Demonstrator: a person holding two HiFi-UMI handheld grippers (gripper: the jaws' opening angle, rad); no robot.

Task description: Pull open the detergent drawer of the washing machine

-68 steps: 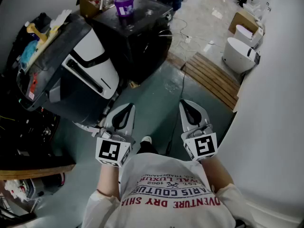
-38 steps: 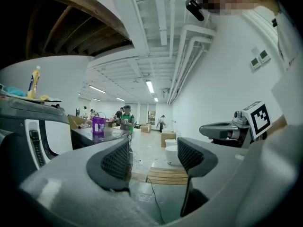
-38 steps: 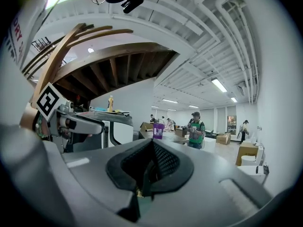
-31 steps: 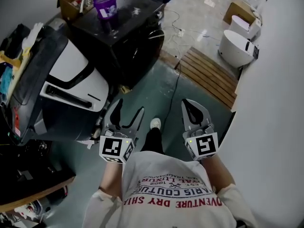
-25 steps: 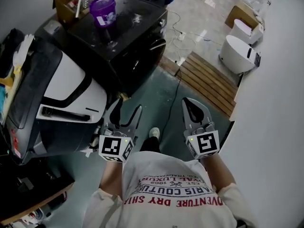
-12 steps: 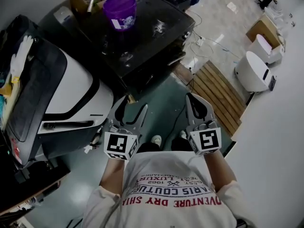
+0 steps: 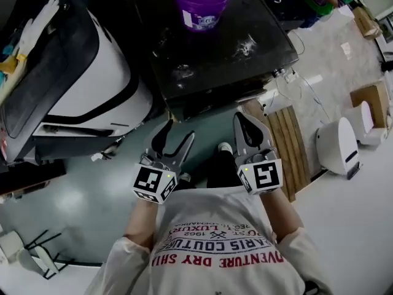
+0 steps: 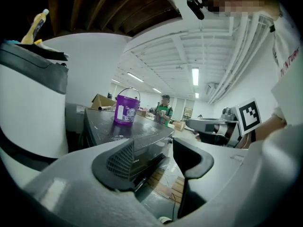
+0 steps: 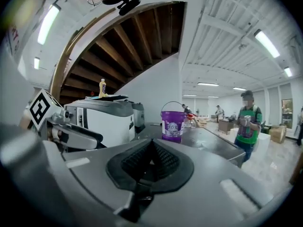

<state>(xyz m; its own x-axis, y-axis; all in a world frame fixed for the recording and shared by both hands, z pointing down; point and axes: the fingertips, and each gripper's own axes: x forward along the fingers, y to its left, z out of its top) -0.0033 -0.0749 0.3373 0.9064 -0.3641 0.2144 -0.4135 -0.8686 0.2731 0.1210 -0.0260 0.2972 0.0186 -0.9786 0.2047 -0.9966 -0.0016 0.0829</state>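
Note:
The black washing machine (image 7: 215, 48) stands straight ahead of me with a purple bucket (image 7: 202, 5) on its dusty top. From above, only a dark strip of its front (image 7: 202, 106) shows, and I cannot make out the detergent drawer there. My left gripper (image 7: 174, 139) hovers short of that front. Its jaws are apart and closing, with nothing between them. In the left gripper view the gripper (image 8: 154, 160) frames the machine's upper front edge (image 8: 147, 167). My right gripper (image 7: 247, 125) is level with it, shut and holding nothing; its pads (image 9: 150, 162) meet.
A white and black machine (image 7: 92, 72) stands close on the left. A wooden pallet (image 7: 288, 140) and a white appliance (image 7: 341, 143) lie to the right. A person in green (image 9: 247, 122) stands beyond the black machine. My feet (image 7: 224, 147) are on the floor between the grippers.
The view has swung so the black machine now lies directly ahead. Both grippers have moved in toward its front. The left jaws have narrowed a little; the right stays shut.

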